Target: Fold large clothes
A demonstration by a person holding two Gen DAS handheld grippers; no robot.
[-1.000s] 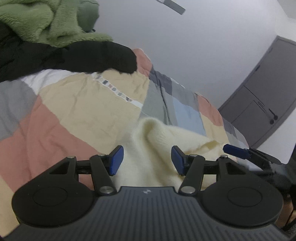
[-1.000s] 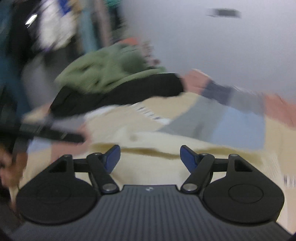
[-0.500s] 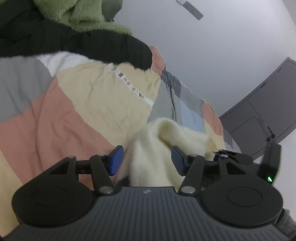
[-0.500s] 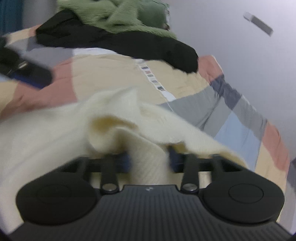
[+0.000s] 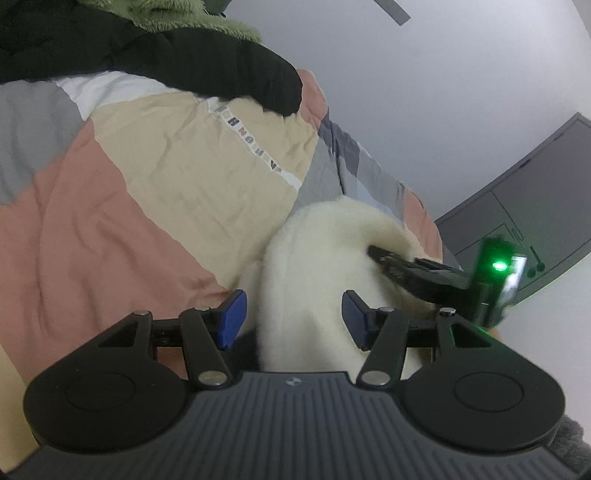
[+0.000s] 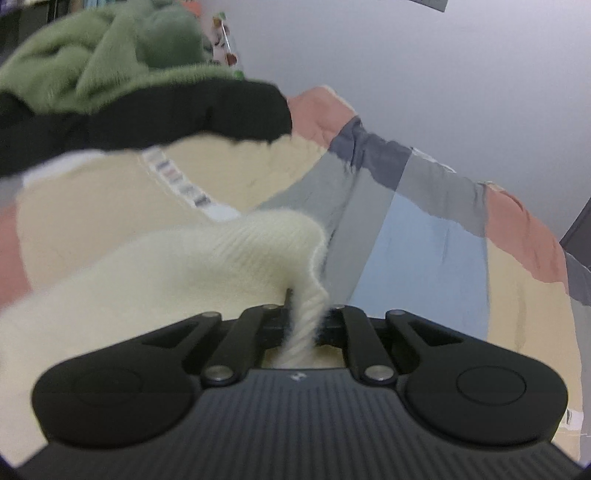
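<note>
A cream knit sweater [image 5: 314,266] lies bunched on the bed, and it fills the lower left of the right wrist view [image 6: 184,266]. My left gripper [image 5: 291,321] stands open. The sweater's raised fold is between its blue pads [image 5: 232,321], which do not press it. My right gripper [image 6: 303,317] is shut on a ribbed edge of the sweater, its jaws closing down tight on the pinched knit. In the left wrist view the right gripper [image 5: 375,253] comes in from the right and bites into the fold, with a green light on its body.
A patchwork quilt [image 5: 129,184] covers the bed [image 6: 424,251]. At its far end are a black garment [image 5: 184,55] and a green fleece one [image 5: 192,18], both also in the right wrist view [image 6: 147,114] [image 6: 92,62]. A grey door [image 5: 535,177] stands at the right.
My right gripper swung in over the sweater and closed from wide open onto its ribbed edge. The sweater has bunched up higher. My left gripper sank a little, rolled slightly and stayed open.
</note>
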